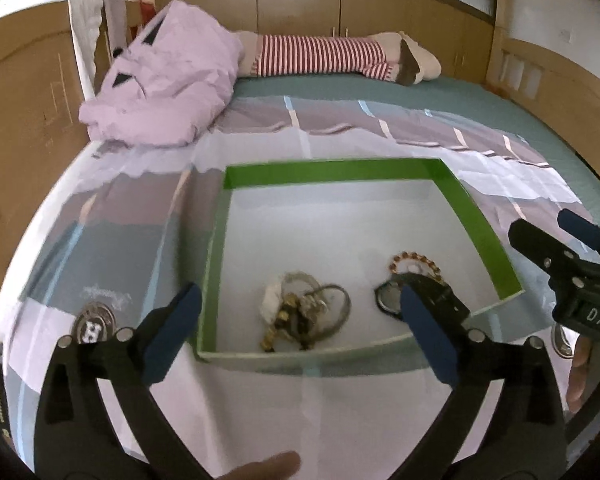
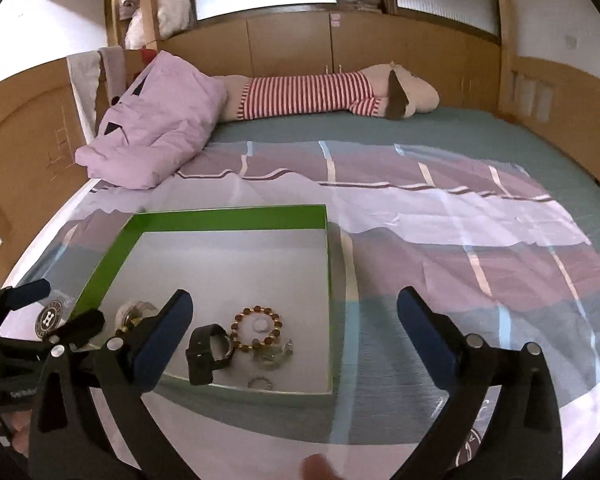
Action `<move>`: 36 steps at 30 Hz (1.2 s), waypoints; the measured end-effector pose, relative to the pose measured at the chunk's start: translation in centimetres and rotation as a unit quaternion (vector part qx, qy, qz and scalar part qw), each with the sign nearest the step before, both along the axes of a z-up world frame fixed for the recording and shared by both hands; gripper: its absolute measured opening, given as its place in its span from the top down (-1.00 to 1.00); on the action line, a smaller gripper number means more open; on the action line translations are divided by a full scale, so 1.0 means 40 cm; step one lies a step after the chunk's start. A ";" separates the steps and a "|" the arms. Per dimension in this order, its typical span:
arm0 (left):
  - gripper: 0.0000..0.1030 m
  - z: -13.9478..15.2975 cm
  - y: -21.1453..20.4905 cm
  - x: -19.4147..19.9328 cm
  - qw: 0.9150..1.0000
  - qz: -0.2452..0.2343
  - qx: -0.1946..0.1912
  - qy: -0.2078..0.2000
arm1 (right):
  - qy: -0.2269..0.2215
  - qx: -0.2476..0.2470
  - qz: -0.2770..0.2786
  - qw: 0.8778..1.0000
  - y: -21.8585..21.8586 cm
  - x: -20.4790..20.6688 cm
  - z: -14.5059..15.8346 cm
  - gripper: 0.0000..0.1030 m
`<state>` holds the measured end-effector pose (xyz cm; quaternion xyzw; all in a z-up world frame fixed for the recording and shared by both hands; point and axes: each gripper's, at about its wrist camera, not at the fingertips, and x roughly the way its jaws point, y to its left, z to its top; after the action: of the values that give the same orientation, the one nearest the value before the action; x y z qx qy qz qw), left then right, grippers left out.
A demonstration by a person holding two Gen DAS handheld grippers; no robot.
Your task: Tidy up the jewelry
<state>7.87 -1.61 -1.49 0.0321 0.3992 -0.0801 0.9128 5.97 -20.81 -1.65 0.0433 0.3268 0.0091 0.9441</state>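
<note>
On the bed, both our left tool (image 1: 300, 312) and right tool (image 2: 294, 316) hang spread apart and empty over a green-walled box (image 2: 228, 213) holding a light, slippery bead bracelet (image 2: 256, 330), best pinched across its stiff beaded rim, we judge.
</note>
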 end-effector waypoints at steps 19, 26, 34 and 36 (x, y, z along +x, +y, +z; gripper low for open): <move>-0.95 0.003 -0.012 -0.020 1.000 0.012 0.020 -0.013 | 0.009 -0.013 0.016 1.000 0.028 -0.007 -0.019 -0.97; -0.95 0.004 -0.011 -0.019 1.000 0.012 0.018 -0.011 | 0.009 -0.010 0.015 1.000 0.027 -0.008 -0.020 -0.97; -0.95 0.004 -0.012 -0.019 1.000 0.012 0.019 -0.011 | 0.012 -0.009 0.016 1.000 0.025 -0.007 -0.022 -0.97; -0.95 0.003 -0.010 -0.019 1.000 0.012 0.017 -0.010 | 0.011 -0.009 0.016 1.000 0.024 -0.007 -0.023 -0.97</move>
<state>7.09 -2.00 -1.36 0.0439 0.3920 -0.0620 0.9168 5.67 -19.85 -2.56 0.0295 0.3383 0.0208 0.9403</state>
